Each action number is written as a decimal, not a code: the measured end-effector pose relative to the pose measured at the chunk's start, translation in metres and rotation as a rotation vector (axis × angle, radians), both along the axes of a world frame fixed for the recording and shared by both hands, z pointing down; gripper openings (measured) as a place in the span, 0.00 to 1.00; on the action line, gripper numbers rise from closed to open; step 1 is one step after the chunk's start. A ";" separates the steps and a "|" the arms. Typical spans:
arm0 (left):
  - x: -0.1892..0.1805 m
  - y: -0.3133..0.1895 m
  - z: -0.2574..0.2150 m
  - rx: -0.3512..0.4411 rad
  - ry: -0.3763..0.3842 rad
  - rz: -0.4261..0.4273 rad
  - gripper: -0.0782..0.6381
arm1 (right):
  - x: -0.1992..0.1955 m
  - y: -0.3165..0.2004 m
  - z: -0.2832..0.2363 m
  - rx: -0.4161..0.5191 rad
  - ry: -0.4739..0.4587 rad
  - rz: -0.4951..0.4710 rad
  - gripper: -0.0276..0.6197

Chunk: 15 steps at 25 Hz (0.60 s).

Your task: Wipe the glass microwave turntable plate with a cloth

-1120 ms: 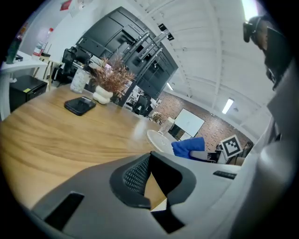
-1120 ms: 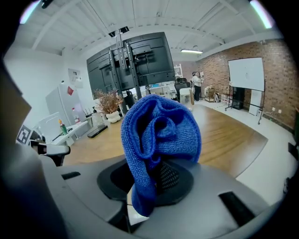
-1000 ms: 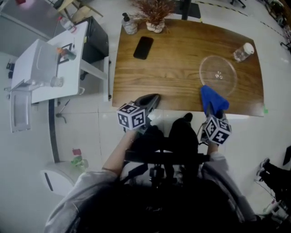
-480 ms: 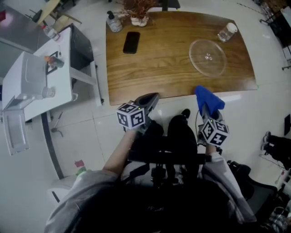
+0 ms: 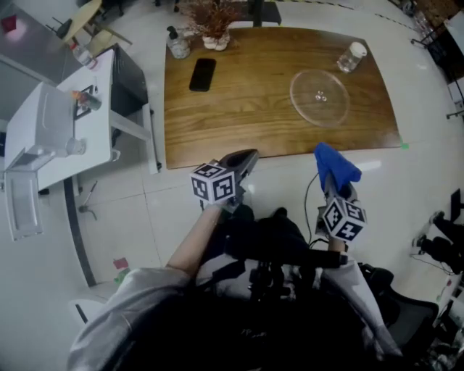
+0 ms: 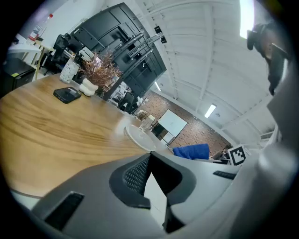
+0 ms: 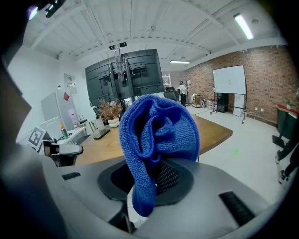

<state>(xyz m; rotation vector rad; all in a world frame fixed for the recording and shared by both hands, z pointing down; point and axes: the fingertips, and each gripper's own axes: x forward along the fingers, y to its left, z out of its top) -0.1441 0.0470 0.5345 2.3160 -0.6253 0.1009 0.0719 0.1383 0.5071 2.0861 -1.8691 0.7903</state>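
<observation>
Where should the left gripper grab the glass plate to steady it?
Pinch the near-left rim of the plate, coming low over the near table edge. It lies flat, so only the thin rim offers hold; a jar crowds the far-right side.

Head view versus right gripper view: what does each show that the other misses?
Only the head view shows the glass plate and the jar beside it on the table. Only the right gripper view shows the whiteboard, the brick wall and the screens. Both show the blue cloth clamped in the right gripper, the phone and the plant.
</observation>
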 end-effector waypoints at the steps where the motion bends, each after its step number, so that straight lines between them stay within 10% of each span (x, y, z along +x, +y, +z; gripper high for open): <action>1: 0.007 0.003 -0.001 -0.001 0.007 -0.003 0.10 | 0.005 0.006 -0.002 0.004 0.000 -0.001 0.18; 15: 0.101 0.061 -0.005 -0.003 -0.010 -0.004 0.10 | 0.075 0.042 -0.005 0.025 -0.022 -0.096 0.18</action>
